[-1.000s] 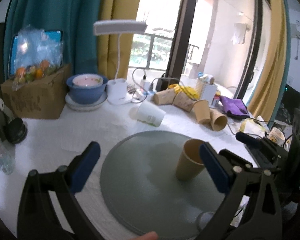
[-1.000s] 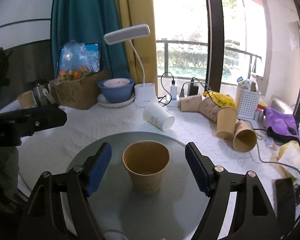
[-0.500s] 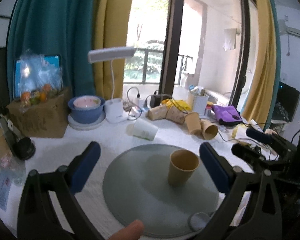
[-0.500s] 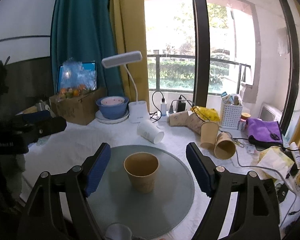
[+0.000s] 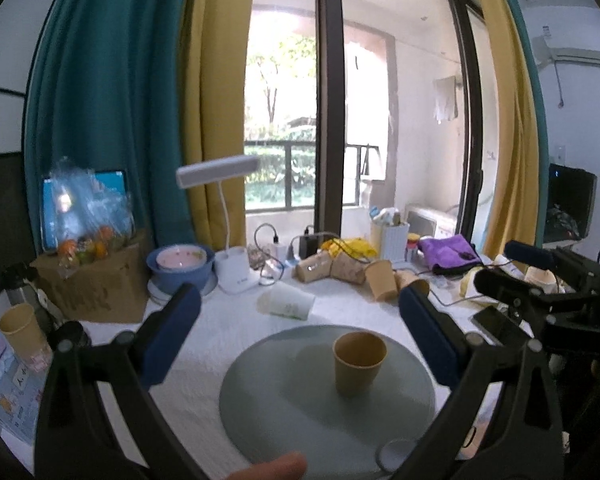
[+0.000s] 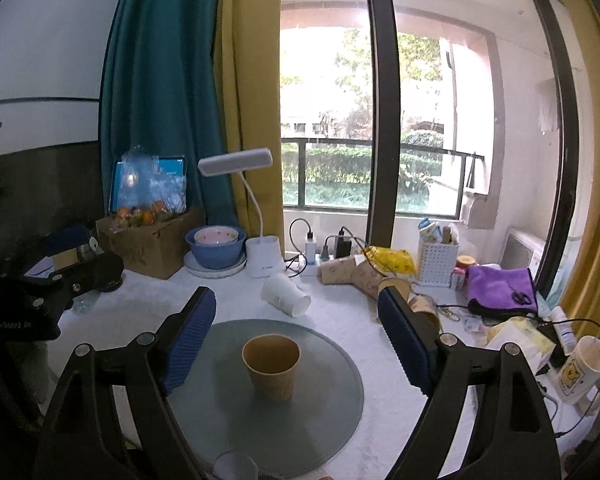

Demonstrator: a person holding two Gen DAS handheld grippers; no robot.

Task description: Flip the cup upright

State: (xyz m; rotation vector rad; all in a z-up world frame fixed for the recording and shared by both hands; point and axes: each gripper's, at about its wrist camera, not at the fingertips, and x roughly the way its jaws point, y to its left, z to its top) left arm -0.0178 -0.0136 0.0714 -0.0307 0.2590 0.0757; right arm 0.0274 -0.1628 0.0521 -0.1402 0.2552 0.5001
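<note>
Tan cup [image 6: 271, 366], grey round mat [image 6: 332, 412]

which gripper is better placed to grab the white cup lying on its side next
Right, probably. The white cup lies just beyond the right gripper, between its open jaws. The left gripper is also open.

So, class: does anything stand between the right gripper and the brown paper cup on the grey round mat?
Nothing visible does. The brown paper cup stands upright on the grey round mat, alone, and the open right gripper faces it over bare mat.
</note>
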